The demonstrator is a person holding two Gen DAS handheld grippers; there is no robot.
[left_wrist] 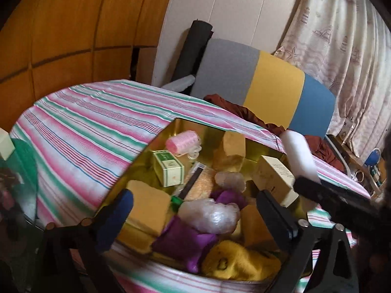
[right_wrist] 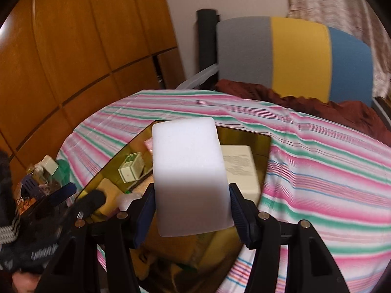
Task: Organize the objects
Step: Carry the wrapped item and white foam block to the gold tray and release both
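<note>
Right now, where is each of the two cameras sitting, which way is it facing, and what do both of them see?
Left wrist: rides the left gripper, looking down over its open fingers into the gold tray of clutter; right gripper's finger enters at right.
Right wrist: rides the right gripper, which clamps a white foam block above the tray; a gloved hand shows lower left.
Shared: tray, striped cloth, green box, foam block, colour-block chair.
</note>
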